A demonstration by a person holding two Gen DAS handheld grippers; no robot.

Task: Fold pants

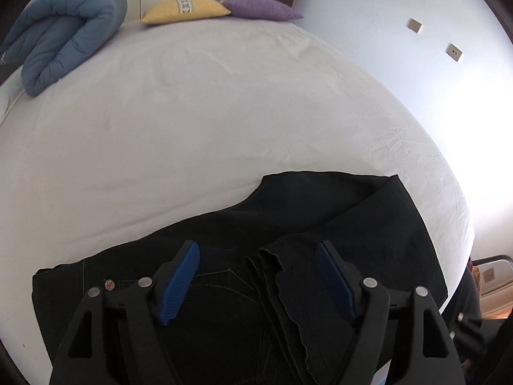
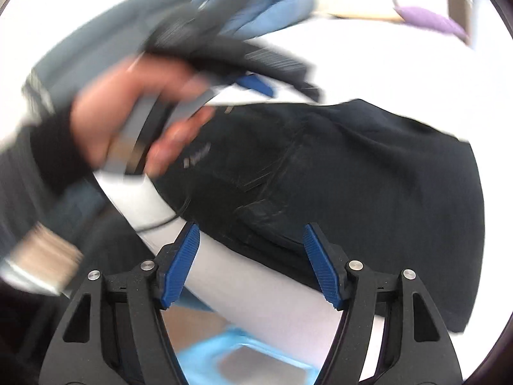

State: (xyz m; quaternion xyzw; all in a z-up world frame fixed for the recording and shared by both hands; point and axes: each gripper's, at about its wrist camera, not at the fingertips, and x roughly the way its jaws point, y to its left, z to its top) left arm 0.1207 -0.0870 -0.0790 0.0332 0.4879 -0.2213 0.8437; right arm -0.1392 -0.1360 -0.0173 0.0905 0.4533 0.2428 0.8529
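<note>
Black pants [image 1: 320,218] lie folded over on a white bed [image 1: 192,112], near its front edge, with layered hems [image 1: 275,276] on top. My left gripper [image 1: 258,253] is open and empty just above the hems and the waistband. The right wrist view is blurred by motion. There the pants [image 2: 368,173] fill the middle. My right gripper [image 2: 251,237] is open and empty at the pants' near edge, over the bed's side. The left gripper [image 2: 253,85] shows in a hand [image 2: 128,112] above the pants' far left part.
A rolled blue duvet [image 1: 67,32] lies at the bed's far left corner. A yellow pillow [image 1: 186,9] and a purple pillow [image 1: 263,8] lie at the far end. A wall with sockets [image 1: 413,25] runs along the right. A light blue object [image 2: 240,356] is on the floor.
</note>
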